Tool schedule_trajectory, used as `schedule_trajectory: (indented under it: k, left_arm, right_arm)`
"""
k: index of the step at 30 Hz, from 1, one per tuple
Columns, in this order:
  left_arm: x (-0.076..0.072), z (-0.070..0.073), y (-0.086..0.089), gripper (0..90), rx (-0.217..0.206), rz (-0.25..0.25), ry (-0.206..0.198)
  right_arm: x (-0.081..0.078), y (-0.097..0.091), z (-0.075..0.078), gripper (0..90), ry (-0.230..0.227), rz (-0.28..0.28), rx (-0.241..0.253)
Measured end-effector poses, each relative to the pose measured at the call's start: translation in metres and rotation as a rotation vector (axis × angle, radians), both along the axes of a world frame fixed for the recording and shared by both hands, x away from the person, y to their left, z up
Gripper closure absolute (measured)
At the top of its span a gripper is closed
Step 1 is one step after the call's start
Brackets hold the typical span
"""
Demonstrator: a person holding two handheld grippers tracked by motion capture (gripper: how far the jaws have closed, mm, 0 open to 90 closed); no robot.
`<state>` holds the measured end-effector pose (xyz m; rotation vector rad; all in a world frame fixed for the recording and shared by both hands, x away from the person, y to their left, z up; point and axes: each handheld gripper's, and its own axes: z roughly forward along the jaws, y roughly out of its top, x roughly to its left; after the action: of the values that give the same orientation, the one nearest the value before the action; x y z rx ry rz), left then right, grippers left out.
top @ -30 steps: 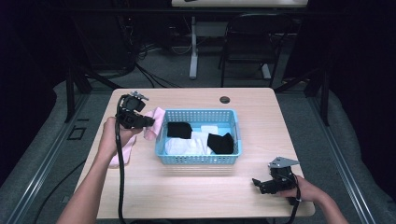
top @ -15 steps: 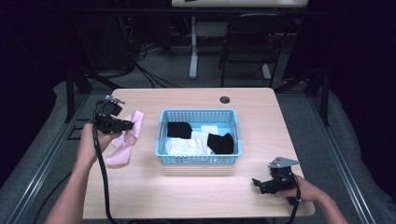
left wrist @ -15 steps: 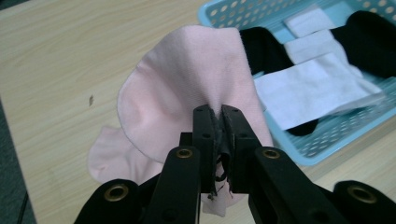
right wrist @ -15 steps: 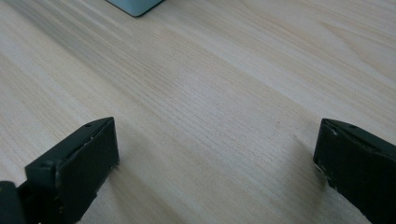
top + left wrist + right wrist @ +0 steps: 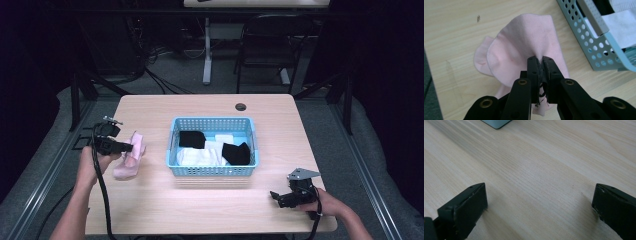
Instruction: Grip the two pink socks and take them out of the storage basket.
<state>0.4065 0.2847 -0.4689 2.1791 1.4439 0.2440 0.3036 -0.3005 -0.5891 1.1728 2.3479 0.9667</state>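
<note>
A pink sock (image 5: 129,159) (image 5: 521,47) lies on the wooden table, left of the blue basket (image 5: 212,171). My left gripper (image 5: 131,147) (image 5: 540,60) is shut on a pinch of the sock's fabric, which bunches up around the jaw tips. The basket (image 5: 599,42) holds black and white cloths: a black one (image 5: 191,138) at its left, a black one (image 5: 236,153) at its right, white ones (image 5: 199,156) between. My right gripper (image 5: 276,196) (image 5: 539,202) rests open near the table's front right, over bare wood, with nothing between its jaws.
The table's left edge (image 5: 100,150) runs close beside my left hand. A dark round grommet (image 5: 240,106) sits at the table's back. A basket corner (image 5: 496,123) shows at the top of the right gripper view. Chairs and cables stand on the floor beyond the table.
My left gripper has carried the pink sock leftward, away from the basket, and down onto the table. The right gripper has stayed put.
</note>
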Motion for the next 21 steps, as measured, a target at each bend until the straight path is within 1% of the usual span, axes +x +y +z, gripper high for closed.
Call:
schedule_trajectory:
  k: [1,2,6,8,9,10,11,13,14,16,17,20,21]
  left_arm:
    - [0.001,-0.005,0.000,84.5,-0.008,0.002,0.007]
    - [0.002,-0.009,0.000,84.5,-0.006,0.005,0.019]
    - [0.006,-0.026,-0.003,83.3,-0.018,-0.009,0.056]
    - [0.008,-0.033,-0.006,78.1,-0.029,-0.035,0.082]
    - [0.009,-0.036,-0.007,76.7,-0.020,-0.039,0.089]
    - [0.009,-0.037,-0.008,75.3,-0.016,-0.040,0.085]
    - [0.009,-0.038,-0.008,72.6,-0.022,-0.037,0.084]
    - [0.008,-0.037,-0.009,66.8,-0.014,-0.031,0.077]
    - [0.008,-0.036,-0.009,61.8,-0.012,-0.026,0.071]
    - [0.004,-0.033,-0.007,49.7,-0.007,0.000,0.044]
    - [0.002,-0.031,-0.005,43.9,-0.012,0.010,0.026]
    - [-0.007,-0.025,-0.001,29.9,-0.022,0.025,-0.011]
    - [-0.011,-0.023,0.001,27.2,-0.027,0.029,-0.030]
  right_arm:
    - [0.000,0.000,0.000,0.0,0.001,0.000,-0.002]
    - [0.000,0.000,0.000,0.0,0.000,0.000,0.000]
    - [0.000,0.000,0.000,0.0,0.000,0.000,-0.002]
    - [0.000,0.000,0.000,0.0,0.000,0.000,0.000]
    - [0.000,0.000,0.000,0.0,0.000,0.000,-0.002]
    - [0.000,0.000,0.000,0.0,0.000,0.000,0.000]
    - [0.000,0.000,0.000,0.0,0.001,0.001,0.003]
    - [0.000,0.000,0.000,0.0,0.001,0.001,0.003]
    - [0.000,0.000,0.000,0.0,0.001,0.000,0.000]
    - [0.000,0.000,0.000,0.0,0.000,0.000,-0.002]
    - [0.000,0.000,0.000,0.0,0.000,0.000,0.000]
    - [0.000,0.000,0.000,0.0,0.001,0.000,0.003]
    - [0.000,0.000,0.000,0.0,0.000,0.000,-0.001]
